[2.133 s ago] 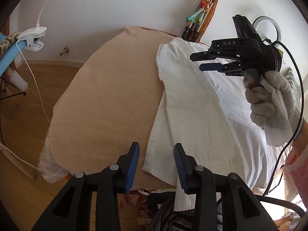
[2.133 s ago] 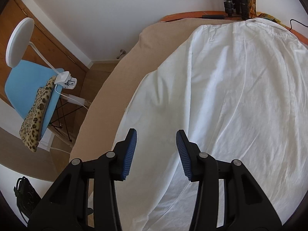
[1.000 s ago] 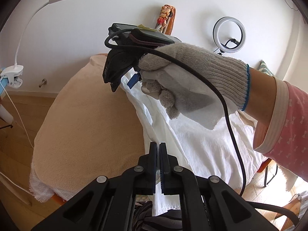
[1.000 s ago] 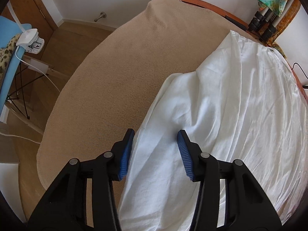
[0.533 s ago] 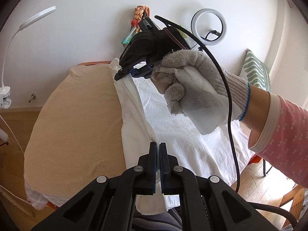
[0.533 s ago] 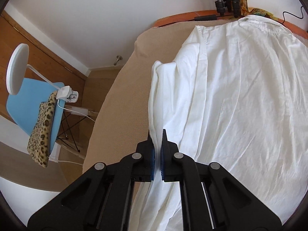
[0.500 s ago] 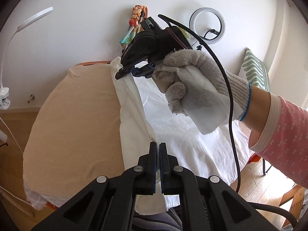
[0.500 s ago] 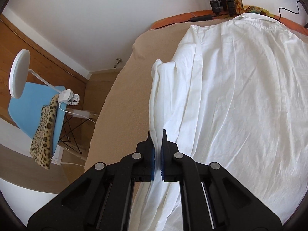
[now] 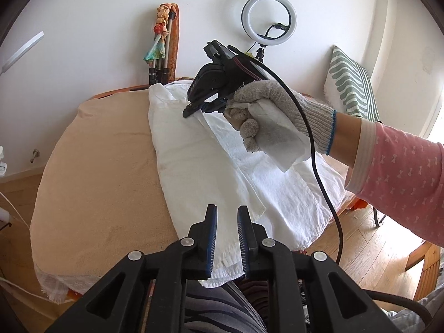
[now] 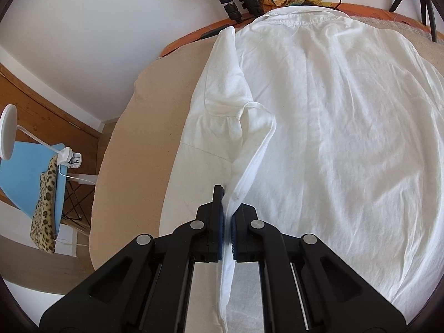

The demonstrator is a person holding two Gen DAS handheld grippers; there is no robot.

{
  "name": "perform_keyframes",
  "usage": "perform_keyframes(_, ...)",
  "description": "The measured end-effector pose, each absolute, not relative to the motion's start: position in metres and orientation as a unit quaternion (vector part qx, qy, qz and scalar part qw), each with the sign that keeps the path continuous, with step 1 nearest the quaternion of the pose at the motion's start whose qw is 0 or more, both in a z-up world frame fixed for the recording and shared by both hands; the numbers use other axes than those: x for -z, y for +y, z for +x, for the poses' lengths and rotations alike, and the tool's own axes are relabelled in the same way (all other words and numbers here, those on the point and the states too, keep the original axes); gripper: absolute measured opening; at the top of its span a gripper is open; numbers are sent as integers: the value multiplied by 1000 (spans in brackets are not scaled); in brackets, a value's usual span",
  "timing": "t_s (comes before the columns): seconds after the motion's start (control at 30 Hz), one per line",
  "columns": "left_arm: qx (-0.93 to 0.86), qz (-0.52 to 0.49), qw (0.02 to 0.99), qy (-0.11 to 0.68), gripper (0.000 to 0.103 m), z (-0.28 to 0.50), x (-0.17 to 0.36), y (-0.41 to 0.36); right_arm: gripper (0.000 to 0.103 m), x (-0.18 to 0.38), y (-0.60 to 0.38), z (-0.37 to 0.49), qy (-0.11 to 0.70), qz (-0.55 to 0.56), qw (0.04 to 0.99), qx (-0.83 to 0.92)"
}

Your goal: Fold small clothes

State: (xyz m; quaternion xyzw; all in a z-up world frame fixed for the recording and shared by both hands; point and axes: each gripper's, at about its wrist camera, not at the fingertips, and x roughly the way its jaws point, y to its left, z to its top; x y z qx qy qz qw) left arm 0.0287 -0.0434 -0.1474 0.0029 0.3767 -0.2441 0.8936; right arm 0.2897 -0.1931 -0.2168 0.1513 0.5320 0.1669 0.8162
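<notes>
Left wrist: beige tabletop (image 9: 105, 172); white wall (image 9: 97, 27)

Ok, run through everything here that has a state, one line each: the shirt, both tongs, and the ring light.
white shirt: spread collar-far on the table, its left side folded over.
right tongs: shut on the shirt's edge.
left tongs: jaws opening, shirt hem between them but not pinched.
ring light: whether it is lit cannot be told.
</notes>
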Motion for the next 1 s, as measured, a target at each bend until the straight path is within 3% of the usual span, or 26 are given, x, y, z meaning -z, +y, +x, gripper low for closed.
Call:
perform_keyframes(0.33, 193, -31, 888, 416, 15, 53, 177, -18, 6, 242, -202, 282, 556, 157, 803, -147)
perform_keyframes(0.4, 194, -41, 883, 426, 20, 56, 183, -18, 11, 240, -209, 281, 555, 178, 797, -157)
perform_keyframes(0.47, 197, -63, 875, 438, 32, 60, 189, -14, 39, 235, -216, 276, 555, 183, 793, -170)
perform_keyframes(0.53, 195, -89, 866, 451, 34, 63, 195, -9, 55, 228, -225, 263, 544, 180, 799, -179)
perform_keyframes(0.73, 209, -164, 838, 477, 34, 69, 210, 3, 55, 234, -253, 195, 551, 243, 763, -235)
perform_keyframes(1.0, 219, -225, 809, 497, 29, 73, 223, 11, 52, 248, -241, 116, 550, 225, 757, -270)
